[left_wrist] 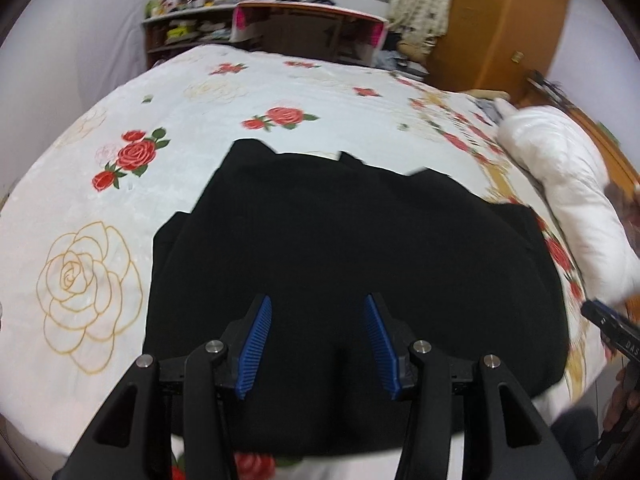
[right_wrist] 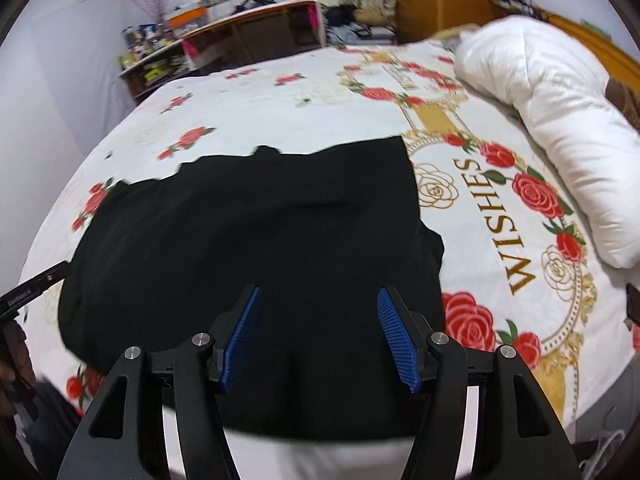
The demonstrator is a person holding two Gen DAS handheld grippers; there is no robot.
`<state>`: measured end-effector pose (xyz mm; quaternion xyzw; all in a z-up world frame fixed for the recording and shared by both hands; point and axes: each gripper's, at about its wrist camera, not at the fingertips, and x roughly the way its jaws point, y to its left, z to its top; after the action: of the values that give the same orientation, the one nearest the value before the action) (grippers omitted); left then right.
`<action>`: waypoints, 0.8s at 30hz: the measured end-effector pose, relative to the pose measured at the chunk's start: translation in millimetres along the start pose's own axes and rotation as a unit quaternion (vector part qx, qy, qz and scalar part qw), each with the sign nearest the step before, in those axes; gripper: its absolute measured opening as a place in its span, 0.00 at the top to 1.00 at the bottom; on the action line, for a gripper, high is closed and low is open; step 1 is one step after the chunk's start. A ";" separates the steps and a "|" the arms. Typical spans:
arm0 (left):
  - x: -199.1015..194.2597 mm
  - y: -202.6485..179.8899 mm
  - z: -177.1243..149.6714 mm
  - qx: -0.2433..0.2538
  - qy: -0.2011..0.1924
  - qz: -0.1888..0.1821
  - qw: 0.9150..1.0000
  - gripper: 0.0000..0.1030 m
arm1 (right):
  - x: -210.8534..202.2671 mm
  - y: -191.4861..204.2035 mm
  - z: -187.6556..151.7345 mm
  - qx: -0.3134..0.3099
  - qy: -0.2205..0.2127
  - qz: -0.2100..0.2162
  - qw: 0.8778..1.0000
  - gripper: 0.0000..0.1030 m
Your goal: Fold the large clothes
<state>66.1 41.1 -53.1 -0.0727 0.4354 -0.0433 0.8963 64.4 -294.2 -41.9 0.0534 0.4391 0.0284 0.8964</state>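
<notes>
Black garment (left_wrist: 352, 264) lies on the rose-print bed (left_wrist: 192, 92), sides apparently folded inward | left gripper (left_wrist: 318, 346) and right gripper (right_wrist: 319, 340) spread, empty | further folds likely left

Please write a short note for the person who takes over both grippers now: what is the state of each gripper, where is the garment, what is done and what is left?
Left gripper: open, empty, above the near part of the black garment.
Right gripper: open, empty, also over its near part.
The garment lies on the floral bedsheet; a white duvet is bunched to the right, apart from it.
Done: it looks partly folded, with layers showing at its side edges.
Left: probably further folds; neither gripper grips an edge yet.
</notes>
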 end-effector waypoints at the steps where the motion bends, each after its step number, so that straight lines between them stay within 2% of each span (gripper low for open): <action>1: -7.7 -4.9 -4.6 0.004 -0.003 -0.002 1.000 0.50 | -5.7 4.7 -3.2 -0.004 -0.003 0.001 1.000 0.41; 10: -52.6 -32.6 -45.4 0.035 -0.004 -0.006 0.999 0.38 | -47.2 49.4 -43.9 -0.043 -0.018 0.007 0.999 0.41; 16: -58.5 -37.5 -63.4 0.045 0.001 0.002 0.999 0.37 | -55.6 69.5 -68.5 -0.071 -0.017 0.009 0.997 0.41; 24: -58.1 -40.5 -72.4 0.054 0.004 0.017 0.998 0.37 | -59.2 71.3 -80.5 -0.072 -0.015 0.006 0.997 0.41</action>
<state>-27.3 2.6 -45.5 -0.0163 0.4372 -0.0517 0.8977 -35.8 -223.5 -35.9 -0.0088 0.4223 0.0643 0.9041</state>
